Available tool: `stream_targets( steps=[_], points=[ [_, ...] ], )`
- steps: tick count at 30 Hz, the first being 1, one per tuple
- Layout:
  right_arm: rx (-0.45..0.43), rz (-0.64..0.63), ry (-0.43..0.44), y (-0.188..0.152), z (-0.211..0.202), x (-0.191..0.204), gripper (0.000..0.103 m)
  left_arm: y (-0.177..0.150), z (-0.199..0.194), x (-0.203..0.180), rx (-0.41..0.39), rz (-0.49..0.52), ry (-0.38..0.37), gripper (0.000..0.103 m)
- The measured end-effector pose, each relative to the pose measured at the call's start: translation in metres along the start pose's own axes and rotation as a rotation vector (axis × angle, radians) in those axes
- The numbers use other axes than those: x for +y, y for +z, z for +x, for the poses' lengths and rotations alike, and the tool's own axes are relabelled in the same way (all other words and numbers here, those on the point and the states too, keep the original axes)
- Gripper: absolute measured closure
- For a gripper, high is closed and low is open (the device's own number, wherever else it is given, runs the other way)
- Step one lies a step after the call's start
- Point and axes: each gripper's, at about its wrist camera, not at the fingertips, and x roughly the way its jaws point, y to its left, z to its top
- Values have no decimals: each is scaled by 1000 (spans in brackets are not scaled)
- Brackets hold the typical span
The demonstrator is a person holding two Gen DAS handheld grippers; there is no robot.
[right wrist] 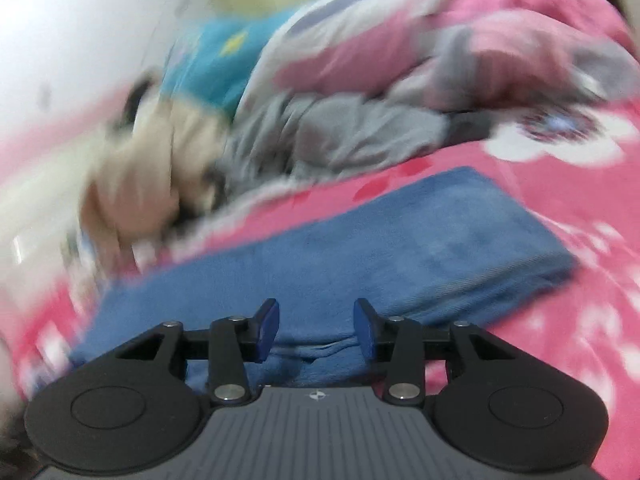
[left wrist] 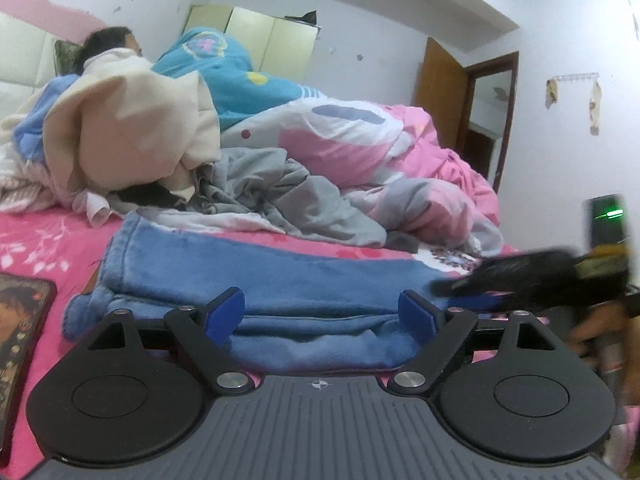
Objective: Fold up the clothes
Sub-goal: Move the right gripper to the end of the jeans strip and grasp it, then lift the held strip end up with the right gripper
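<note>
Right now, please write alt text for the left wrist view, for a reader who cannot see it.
The open left gripper hovers at the near edge of a folded blue fleece garment on a pink floral bedsheet, holding nothing. Behind lie a grey garment, a beige one and a pink duvet.

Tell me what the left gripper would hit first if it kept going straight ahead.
Most likely the folded blue garment: it lies right ahead of the open left gripper, between its fingers, on the pink sheet. How near is unclear.
</note>
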Motion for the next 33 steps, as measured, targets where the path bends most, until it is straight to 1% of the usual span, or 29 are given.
stream_targets(
  steps=[1,2,5,8,10,13,14,18,24,26,27,29,31,33],
  points=[
    [-14,79,4,1,-12,-11,60,0,2,-2,0,7,3,18],
    [-8,166,0,0,-20,-25,60,0,4,-4,1,14,5,18],
    [61,467,-2,-4,-29,-71,59,0,12,-9,2,23,17,18],
    [101,599,-6,2,-16,-86,60,2,26,-11,18,6,62,18],
    [127,686,-9,5,-8,-96,60,3,35,-7,40,-36,89,18],
    [179,714,-46,15,12,-94,59,4,43,5,67,-108,105,18],
    [188,717,-57,18,18,-94,59,3,44,7,70,-117,106,18],
    [194,748,-74,20,30,-95,59,0,44,6,72,-106,110,18],
    [129,815,-43,21,39,-106,59,-1,45,6,76,-98,111,18],
    [105,860,-49,20,36,-107,60,-2,44,7,76,-98,110,18],
    [98,872,-64,19,32,-105,60,-2,44,7,76,-99,109,19],
    [61,886,-136,16,16,-98,60,-3,44,8,76,-101,106,19],
    [31,855,-193,16,5,-93,60,-3,44,8,77,-102,104,19],
    [39,834,-202,17,10,-96,60,-4,44,7,79,-96,107,19]
  ],
)
